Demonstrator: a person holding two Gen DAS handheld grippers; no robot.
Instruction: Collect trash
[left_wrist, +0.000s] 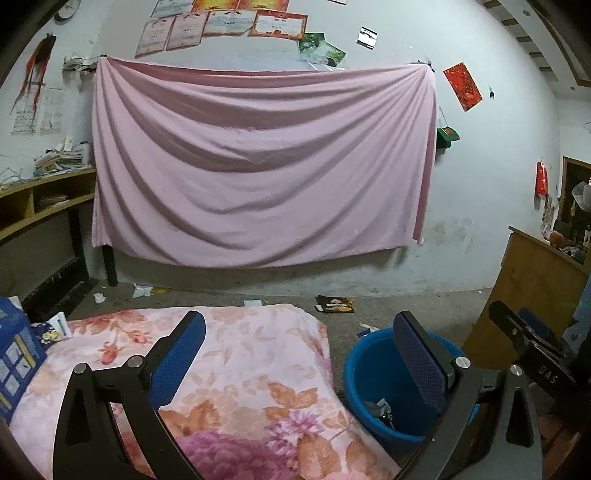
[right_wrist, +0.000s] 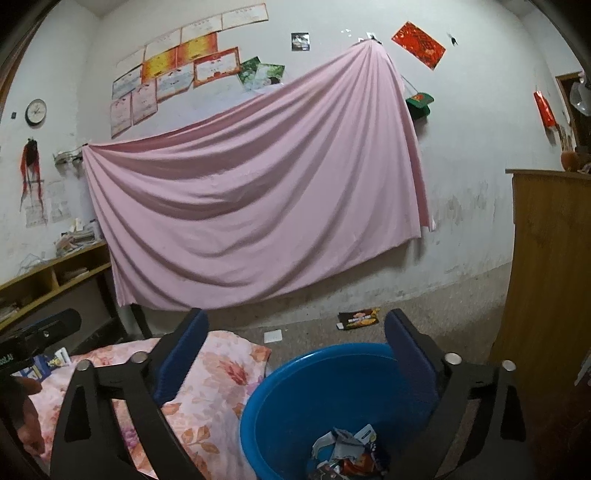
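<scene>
Foil-thin and crackly, the dark snack wrapper lying on the floor at twelve o'clock beyond the blue bin is best pinched at an edge, both the left claw and right claw being released and empty.

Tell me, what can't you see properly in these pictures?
- Crumpled wrappers in the round blue plastic bucket: right wrist view, cut off by the bottom edge; left wrist view, mostly behind the left gripper.
- Black snack packet on the floor: print too small.
- Wall certificates: text too small.

Left claw wide apart, empty, over floral quilt; blue bucket beside.
</scene>
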